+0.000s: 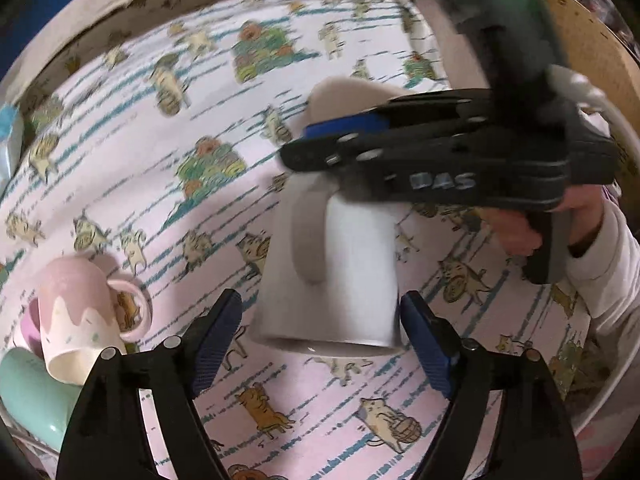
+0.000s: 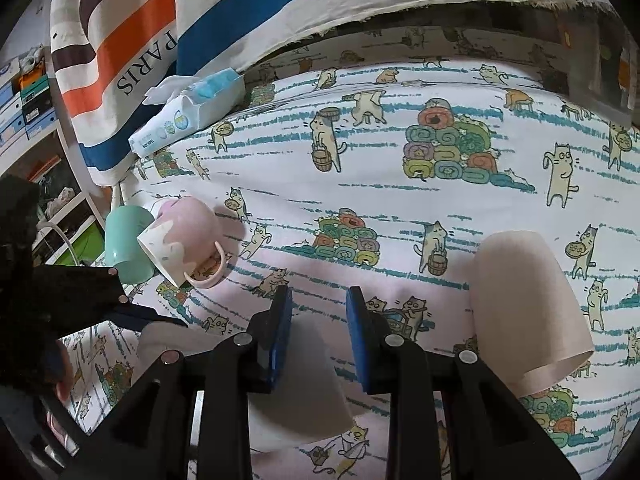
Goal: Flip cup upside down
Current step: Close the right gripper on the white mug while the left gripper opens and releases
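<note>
A white mug point(image 1: 340, 272) with a handle stands mouth-down on the cat-print cloth point(image 1: 160, 184). My right gripper point(image 1: 316, 148) sits across its base, and in the right wrist view point(image 2: 316, 320) its blue pads are apart with the mug point(image 2: 304, 392) below them. My left gripper point(image 1: 320, 340) is open, its pads on either side of the mug's rim, not touching. A beige cup point(image 2: 524, 312) stands mouth-down to the right; it also shows in the left wrist view point(image 1: 344, 96) behind the right gripper.
A pink-and-cream mug point(image 1: 84, 316) lies tilted at the left against a mint cup point(image 1: 36, 396) and a lilac one. A tissue pack point(image 2: 188, 112) and striped fabric point(image 2: 132, 24) are at the far edge. Shelves point(image 2: 36, 92) stand beyond.
</note>
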Motion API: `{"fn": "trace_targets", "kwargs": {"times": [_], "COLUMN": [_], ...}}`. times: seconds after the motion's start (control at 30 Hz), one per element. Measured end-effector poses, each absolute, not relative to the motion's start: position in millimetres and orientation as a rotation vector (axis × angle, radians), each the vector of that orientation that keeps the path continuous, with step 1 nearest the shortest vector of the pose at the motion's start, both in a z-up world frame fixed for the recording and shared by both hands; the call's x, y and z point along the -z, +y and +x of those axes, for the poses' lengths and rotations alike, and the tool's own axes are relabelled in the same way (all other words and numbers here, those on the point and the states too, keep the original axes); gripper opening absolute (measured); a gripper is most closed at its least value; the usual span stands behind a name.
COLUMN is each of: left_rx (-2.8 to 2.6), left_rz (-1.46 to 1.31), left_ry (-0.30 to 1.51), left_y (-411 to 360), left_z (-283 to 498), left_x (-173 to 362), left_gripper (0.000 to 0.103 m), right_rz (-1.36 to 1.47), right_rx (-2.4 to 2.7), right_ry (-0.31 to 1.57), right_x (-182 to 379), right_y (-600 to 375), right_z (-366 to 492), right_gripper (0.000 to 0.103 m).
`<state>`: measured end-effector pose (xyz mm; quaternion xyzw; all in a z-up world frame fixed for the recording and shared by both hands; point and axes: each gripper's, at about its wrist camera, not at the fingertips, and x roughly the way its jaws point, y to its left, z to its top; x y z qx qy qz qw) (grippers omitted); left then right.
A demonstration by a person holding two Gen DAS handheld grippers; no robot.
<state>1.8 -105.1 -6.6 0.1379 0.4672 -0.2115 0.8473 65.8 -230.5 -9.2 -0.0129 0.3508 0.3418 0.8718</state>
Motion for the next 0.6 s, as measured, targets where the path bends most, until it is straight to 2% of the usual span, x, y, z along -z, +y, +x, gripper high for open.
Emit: {"fn": "trace_targets", "kwargs": {"times": [0.2,0.4,0.5,0.6], "left_rx": [0.319,0.283,0.262,0.291], "left_rz": [0.289,0.235,0.242,0.217], "left_ry": [0.98,0.996,0.974,0.951], "left_y": [-81.9,-61.5,-59.0,-58.5], "left_z": [5.5,15.7,16.7,13.8], "left_x": [22.0,27.0,26.0,25.1], "left_gripper": [0.083,0.082,0.08,0.072], "right_rz": [-0.113,-0.064,-0.046,-0.057], "right_rx": [-0.674,-0.715,-0.732,-0.762], "right_ry": [0.74,0.799,0.822,0.81], "right_x": [2.0,1.3,-0.1,-2.2], "right_y": [-231.5,-242.3,-244.9,-241.1], "right_z": [63.9,70.6,69.8,64.7], "right_gripper": [0.028,0.028,0.028,0.028]}}
